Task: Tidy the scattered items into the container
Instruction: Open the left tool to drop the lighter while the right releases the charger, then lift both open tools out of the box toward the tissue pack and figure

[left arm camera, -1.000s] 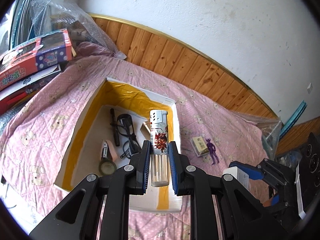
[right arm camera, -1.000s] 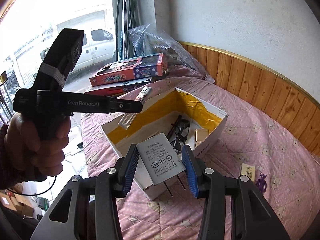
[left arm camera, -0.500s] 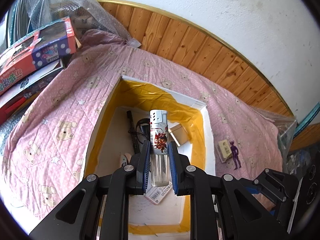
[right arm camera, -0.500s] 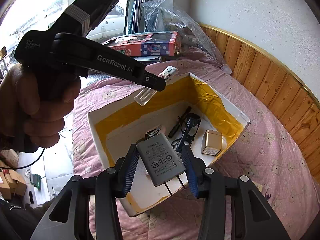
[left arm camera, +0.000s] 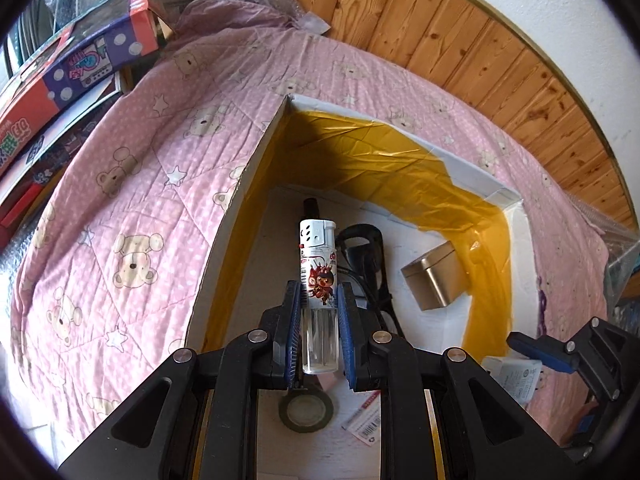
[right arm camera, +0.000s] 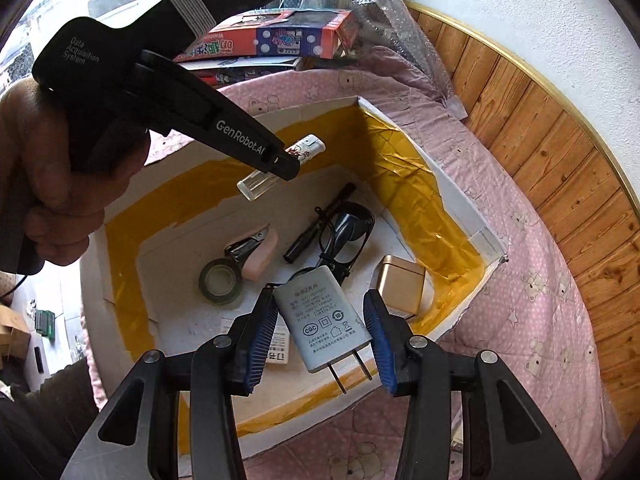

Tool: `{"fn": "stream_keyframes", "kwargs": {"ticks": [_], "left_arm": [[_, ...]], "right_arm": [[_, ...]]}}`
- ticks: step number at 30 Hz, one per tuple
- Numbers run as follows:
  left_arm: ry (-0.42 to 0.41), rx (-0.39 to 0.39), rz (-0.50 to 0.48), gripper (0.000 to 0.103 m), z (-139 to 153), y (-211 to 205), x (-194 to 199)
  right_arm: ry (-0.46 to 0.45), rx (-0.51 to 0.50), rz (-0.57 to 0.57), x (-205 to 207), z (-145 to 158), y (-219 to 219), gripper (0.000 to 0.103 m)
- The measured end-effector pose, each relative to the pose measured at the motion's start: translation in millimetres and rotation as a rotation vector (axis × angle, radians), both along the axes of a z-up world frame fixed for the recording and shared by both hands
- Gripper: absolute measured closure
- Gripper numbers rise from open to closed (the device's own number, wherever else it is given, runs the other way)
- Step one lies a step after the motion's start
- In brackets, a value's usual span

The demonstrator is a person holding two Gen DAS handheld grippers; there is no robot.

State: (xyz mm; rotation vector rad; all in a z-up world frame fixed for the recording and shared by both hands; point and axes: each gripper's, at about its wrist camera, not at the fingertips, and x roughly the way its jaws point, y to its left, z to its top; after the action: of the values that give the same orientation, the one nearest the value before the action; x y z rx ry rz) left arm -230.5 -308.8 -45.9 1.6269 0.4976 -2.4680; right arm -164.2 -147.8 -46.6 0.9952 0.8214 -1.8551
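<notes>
My left gripper (left arm camera: 319,316) is shut on a white lighter (left arm camera: 318,272) with a red cartoon label and holds it above the inside of the open white box with yellow tape lining (left arm camera: 400,172). The lighter (right arm camera: 280,164) and left gripper (right arm camera: 286,162) also show in the right wrist view. My right gripper (right arm camera: 324,328) is shut on a grey plug charger (right arm camera: 320,312), prongs pointing back, over the box's (right arm camera: 452,196) near side. In the box lie a tape roll (right arm camera: 221,282), a pink stapler (right arm camera: 254,250), a black pen (right arm camera: 320,222), dark glasses (right arm camera: 346,230) and a gold tin (right arm camera: 400,286).
The box sits on a pink bear-print quilt (left arm camera: 132,200). Toy boxes (left arm camera: 76,60) and bubble wrap are stacked at the far left by the wood-panelled wall (left arm camera: 480,52). A purple figure (left arm camera: 542,312) lies on the quilt right of the box. A label card (left arm camera: 366,424) lies in the box.
Both grippers have moved forward and lower over the box, each still holding its item. The box interior now fills more of both views.
</notes>
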Motion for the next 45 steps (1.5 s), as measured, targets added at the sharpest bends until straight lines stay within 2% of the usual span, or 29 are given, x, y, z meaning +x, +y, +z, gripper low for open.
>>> {"fn": "stream_keyframes", "kwargs": {"ticks": [8,13,19,24,33,45], "left_arm": [[-0.064,-0.065,-0.032,0.084,-23,5,-23],[-0.093,-0.090,-0.054,0.083,-34,11,-31],[-0.083,-0.064,-0.059,0.067,-28,14,-30],[-0.055,-0.076,-0.054,0.062,-11,15,-24],[-0.043,-0.102,-0.032,0.061,13,9,-2],[0.014,-0.128,-0.086,0.060,50,31,39]], "right_arm": [[0.000,0.121,0.058,-13,-23,-15,0.057],[0.008,0.153,0.057,-17,-31,-19,0.057],[-0.011,0.106,0.017,-20,-23,-10,0.051],[-0.033,0.064,-0.014,-18,-13,0,0.051],[-0.109,-0.002,-0.038,-3,-4,12,0.051],[-0.151,-0.125,-0.077,31,16,35,0.050]]}}
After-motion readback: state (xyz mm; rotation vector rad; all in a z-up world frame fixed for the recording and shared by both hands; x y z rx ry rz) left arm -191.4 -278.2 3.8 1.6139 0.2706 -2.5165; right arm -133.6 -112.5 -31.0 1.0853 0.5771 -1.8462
